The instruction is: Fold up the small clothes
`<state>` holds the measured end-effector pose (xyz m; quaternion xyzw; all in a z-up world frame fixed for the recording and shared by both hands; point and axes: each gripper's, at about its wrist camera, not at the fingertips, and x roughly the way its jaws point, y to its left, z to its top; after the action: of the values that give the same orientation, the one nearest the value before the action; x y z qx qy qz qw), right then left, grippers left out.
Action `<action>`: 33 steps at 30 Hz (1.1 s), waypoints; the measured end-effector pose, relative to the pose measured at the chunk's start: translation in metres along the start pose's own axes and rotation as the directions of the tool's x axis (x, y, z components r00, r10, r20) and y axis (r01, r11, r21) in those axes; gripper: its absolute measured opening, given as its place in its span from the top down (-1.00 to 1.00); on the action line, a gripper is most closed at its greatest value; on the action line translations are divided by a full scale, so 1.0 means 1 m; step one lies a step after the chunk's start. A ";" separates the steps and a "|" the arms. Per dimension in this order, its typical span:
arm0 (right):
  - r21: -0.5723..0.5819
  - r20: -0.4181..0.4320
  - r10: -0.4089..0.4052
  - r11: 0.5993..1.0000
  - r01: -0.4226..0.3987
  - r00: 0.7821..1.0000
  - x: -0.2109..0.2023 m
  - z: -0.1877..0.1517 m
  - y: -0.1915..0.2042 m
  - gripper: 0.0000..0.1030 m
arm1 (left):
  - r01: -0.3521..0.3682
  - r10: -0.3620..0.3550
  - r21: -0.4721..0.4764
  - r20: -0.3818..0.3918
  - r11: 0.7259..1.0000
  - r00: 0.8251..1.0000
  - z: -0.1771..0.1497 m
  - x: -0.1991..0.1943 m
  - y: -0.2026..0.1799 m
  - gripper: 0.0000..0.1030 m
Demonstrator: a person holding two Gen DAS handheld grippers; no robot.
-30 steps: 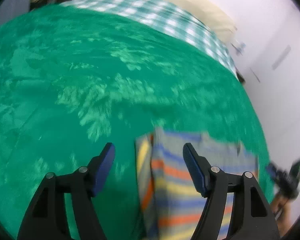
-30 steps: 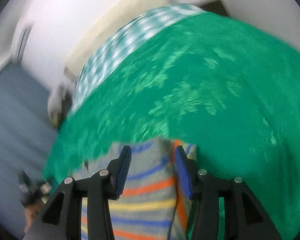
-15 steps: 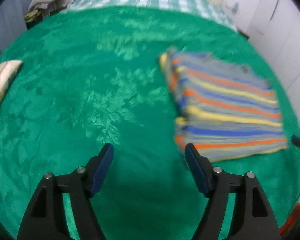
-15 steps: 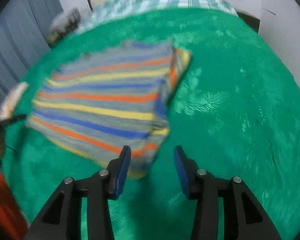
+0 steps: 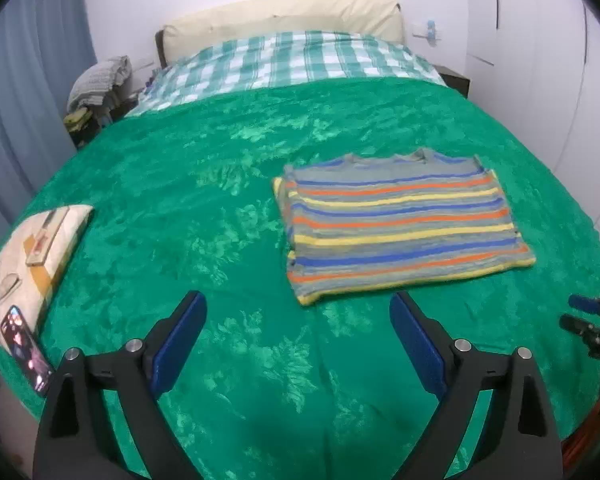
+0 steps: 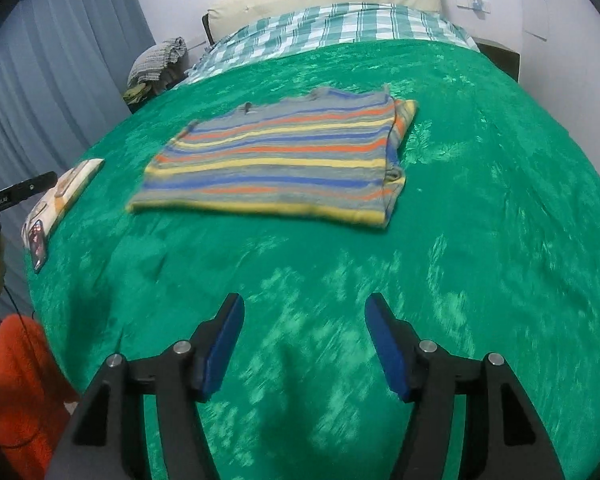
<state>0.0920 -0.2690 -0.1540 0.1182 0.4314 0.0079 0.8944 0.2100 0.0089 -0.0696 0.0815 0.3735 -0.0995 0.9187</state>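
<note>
A striped shirt (image 5: 404,224) in grey, blue, orange and yellow lies folded flat on the green blanket (image 5: 228,200). It also shows in the right wrist view (image 6: 280,160). My left gripper (image 5: 298,320) is open and empty, held back from the shirt's near left corner. My right gripper (image 6: 304,320) is open and empty, well back from the shirt's near edge. The right gripper's tips (image 5: 580,312) show at the right edge of the left wrist view.
A cream pillow (image 5: 32,256) with a phone (image 5: 24,340) beside it lies at the blanket's left edge. A checked sheet (image 5: 292,60) and headboard are at the far end. An orange cloth (image 6: 16,392) hangs off the near left corner.
Both grippers have let go of the shirt and pulled back and up from it. The shirt now lies flat on the blanket, farther from both grippers. The right jaws have opened wider.
</note>
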 end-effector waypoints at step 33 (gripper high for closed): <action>0.295 -0.106 0.180 0.945 -0.142 0.978 0.132 0.156 -0.149 -0.23 | 0.390 -0.382 0.443 -0.113 0.807 0.917 -0.001 0.138 -0.284 -0.42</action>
<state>0.2829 -0.4302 -0.1944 0.2801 0.4746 0.0263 0.8340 0.2369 -0.2821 -0.1880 0.2185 0.3563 -0.3684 0.8304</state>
